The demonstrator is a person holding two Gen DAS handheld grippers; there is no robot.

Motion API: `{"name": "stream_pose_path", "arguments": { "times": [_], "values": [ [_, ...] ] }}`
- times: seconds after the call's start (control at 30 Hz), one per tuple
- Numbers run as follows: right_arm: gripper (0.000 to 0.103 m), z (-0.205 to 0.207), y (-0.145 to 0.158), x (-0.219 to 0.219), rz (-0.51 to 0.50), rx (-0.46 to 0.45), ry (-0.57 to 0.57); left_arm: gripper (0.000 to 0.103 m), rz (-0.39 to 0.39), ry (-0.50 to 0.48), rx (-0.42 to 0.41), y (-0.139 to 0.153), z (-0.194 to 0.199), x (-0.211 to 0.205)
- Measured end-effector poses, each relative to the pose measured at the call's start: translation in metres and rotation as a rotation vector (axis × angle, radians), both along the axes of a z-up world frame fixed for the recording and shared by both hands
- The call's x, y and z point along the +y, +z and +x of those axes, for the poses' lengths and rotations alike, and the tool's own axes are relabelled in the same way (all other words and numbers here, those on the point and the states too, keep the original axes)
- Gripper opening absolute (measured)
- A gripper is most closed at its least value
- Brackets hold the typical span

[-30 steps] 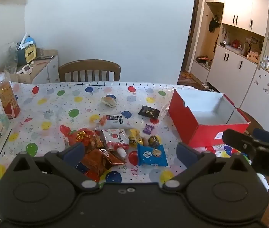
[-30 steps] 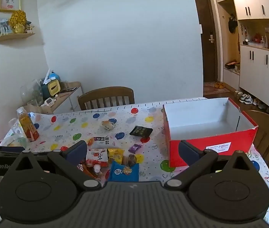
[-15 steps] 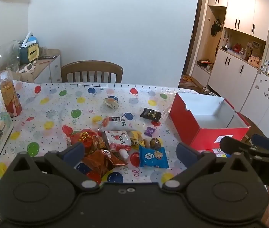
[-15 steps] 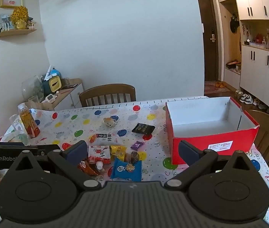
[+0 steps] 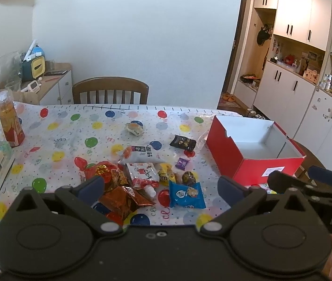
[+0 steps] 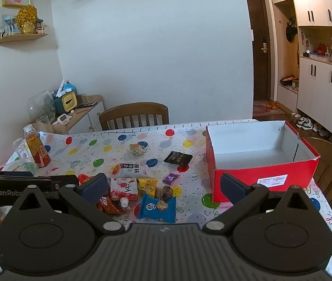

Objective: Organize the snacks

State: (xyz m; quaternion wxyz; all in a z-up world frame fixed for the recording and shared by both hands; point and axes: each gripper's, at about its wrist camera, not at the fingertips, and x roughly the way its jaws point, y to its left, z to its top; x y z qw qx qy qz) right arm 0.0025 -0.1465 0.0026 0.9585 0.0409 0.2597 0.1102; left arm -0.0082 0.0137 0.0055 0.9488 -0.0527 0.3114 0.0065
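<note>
Both grippers poised over the bench, snacks unsorted, box unfilled.

The bench (image 5: 123, 117), under a balloon-print cloth, carries everything; the red box (image 6: 263, 180) stands open at its right side with nothing inside, evidently the intended receptacle. The snacks lie loose on the cloth to the box's left, none yet moved in: a white packet (image 5: 142, 154), a blue packet (image 6: 157, 208) nearest the cameras, a black packet (image 6: 178, 158) near the box, and a small purple candy (image 5: 181, 163). The left gripper (image 5: 160, 185) and right gripper (image 6: 163, 185) both hang above the near edge, fingers spread wide and holding nothing, probably held back to pick a first item. A drink bottle (image 5: 10, 119) stands apart at far left.
</note>
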Motion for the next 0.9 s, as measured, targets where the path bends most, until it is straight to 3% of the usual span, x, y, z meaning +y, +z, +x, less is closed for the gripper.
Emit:
{"name": "stream_pose_path", "arguments": {
  "times": [0.9],
  "values": [
    [0.103,-0.0002,-0.0003,0.0006,-0.033,-0.014,0.005,0.103,-0.005,-0.013,-0.005,0.0004,0.0015,-0.0002]
  ]
}}
